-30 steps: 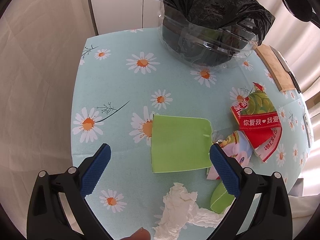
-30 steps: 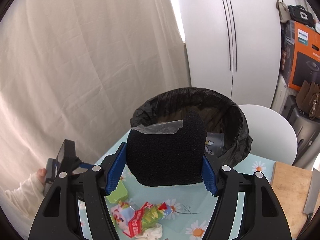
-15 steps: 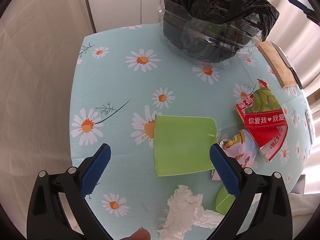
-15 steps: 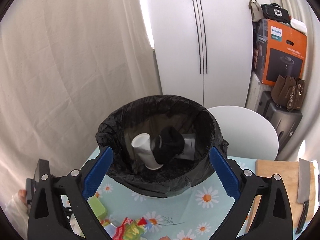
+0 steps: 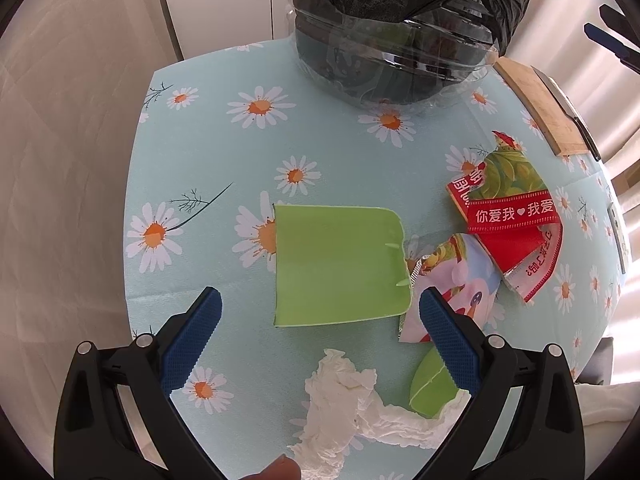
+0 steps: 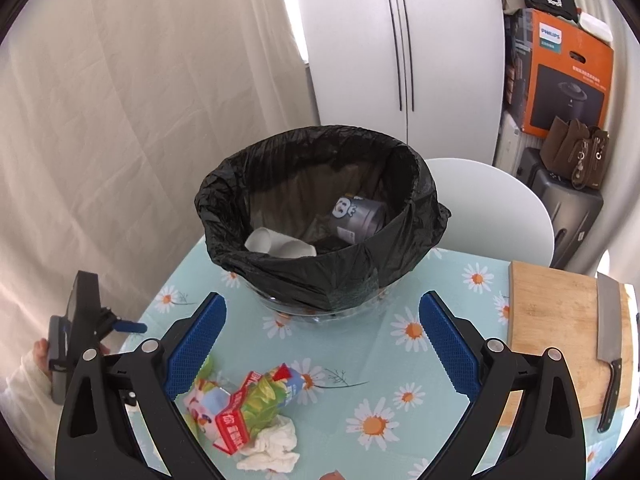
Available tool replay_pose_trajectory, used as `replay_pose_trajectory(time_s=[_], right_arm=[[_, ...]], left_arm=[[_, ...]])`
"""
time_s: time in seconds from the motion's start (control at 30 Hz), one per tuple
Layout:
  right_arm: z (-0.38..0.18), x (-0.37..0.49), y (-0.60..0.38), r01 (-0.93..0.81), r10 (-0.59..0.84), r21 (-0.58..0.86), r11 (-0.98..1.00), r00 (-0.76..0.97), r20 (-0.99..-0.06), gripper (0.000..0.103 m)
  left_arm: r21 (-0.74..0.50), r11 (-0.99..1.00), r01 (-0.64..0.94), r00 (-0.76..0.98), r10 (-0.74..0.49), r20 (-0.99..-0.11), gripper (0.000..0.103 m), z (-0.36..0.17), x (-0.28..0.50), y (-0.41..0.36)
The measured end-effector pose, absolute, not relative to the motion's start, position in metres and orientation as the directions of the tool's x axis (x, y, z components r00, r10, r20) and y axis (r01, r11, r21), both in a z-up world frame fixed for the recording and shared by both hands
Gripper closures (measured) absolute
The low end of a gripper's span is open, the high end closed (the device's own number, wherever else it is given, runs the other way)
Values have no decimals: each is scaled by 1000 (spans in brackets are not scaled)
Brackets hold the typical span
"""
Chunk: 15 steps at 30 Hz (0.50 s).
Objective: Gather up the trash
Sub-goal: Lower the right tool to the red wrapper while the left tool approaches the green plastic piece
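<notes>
A bin with a black bag (image 6: pixel 320 216) stands at the table's far side; it holds white cups (image 6: pixel 280 245) and a grey cup (image 6: pixel 358 216). In the left wrist view the bin (image 5: pixel 392 36) is ahead. A flat green card (image 5: pixel 340 266), a red and green snack wrapper (image 5: pixel 508 216), a pink wrapper (image 5: pixel 460 276) and a crumpled white tissue (image 5: pixel 340 396) lie on the daisy tablecloth. My left gripper (image 5: pixel 316 336) is open and empty above the green card's near edge. My right gripper (image 6: pixel 322 340) is open and empty in front of the bin, above the wrappers (image 6: pixel 244 404) and tissue (image 6: pixel 272 444).
A wooden cutting board (image 6: pixel 560 340) with a cleaver (image 6: pixel 610 344) lies at the table's right. A white chair (image 6: pixel 492 208) stands behind the bin. White cupboards, curtains and an orange box (image 6: pixel 568 76) are beyond. The table edge curves close on the left.
My right gripper opened and dropped the black object into the bin, then drew back and lower. My left gripper moved slightly forward over the green card.
</notes>
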State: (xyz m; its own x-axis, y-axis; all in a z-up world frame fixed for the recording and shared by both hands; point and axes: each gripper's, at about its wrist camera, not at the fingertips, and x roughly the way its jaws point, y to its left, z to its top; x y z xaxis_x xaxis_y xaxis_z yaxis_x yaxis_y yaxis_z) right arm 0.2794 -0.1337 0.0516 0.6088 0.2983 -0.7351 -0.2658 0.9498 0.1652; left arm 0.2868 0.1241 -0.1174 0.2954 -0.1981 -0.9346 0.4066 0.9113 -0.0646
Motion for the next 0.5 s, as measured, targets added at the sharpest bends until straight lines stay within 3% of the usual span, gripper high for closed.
replay_pose_trajectory(time_s=[0.5], right_arm=[[10, 259, -110, -312, 311, 172, 934, 476, -823, 10]], left_arm=[[-58, 898, 437, 259, -187, -948, 6, -132, 286, 111]])
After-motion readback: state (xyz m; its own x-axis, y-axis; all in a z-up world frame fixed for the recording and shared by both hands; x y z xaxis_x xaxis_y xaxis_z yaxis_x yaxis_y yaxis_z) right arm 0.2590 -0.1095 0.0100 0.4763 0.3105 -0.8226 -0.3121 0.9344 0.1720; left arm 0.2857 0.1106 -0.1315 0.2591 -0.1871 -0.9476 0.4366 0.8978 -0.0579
